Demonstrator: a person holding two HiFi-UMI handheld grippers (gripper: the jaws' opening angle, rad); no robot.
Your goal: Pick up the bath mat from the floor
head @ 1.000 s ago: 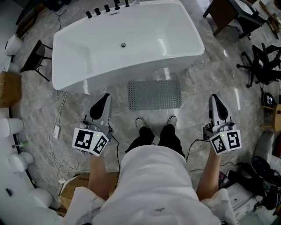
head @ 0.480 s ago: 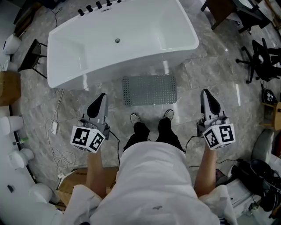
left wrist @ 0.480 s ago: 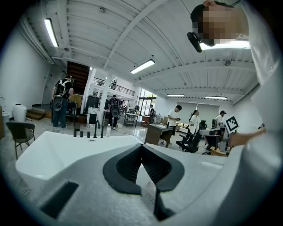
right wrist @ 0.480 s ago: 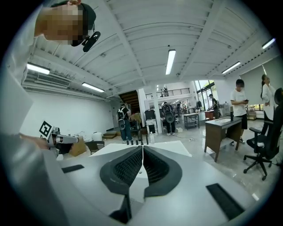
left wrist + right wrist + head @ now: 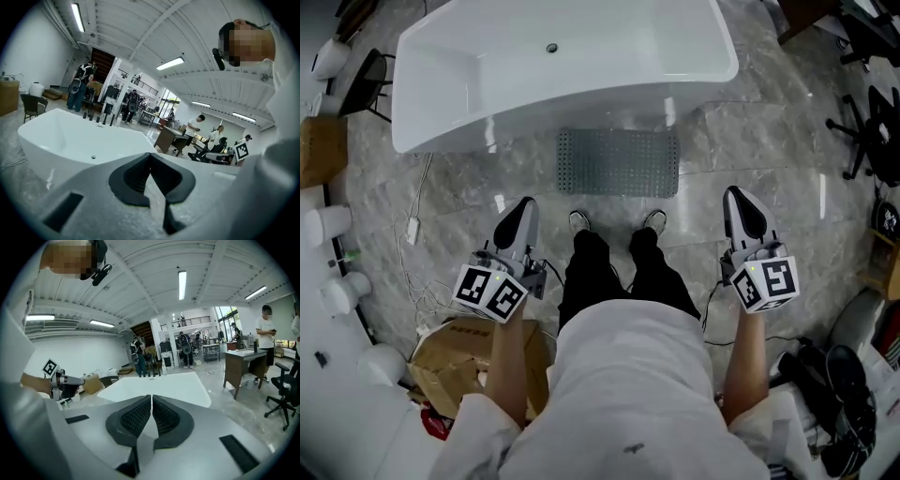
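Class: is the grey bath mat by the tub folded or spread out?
Spread out. The bath mat lies flat on the floor as one full rectangle beside the bathtub.

both gripper [image 5: 516,217] [image 5: 742,208] jaws closed, empty

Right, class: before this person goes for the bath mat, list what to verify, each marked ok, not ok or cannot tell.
1. Bath mat flat on the floor, fully in view: ok.
2. Mat top free of things: ok; shoes stand short of its near edge.
3. Left gripper open to grasp: not ok, shut and empty.
4. Right gripper open to grasp: not ok, shut and empty.
5. Mat's far edge free of the bathtub: cannot tell.
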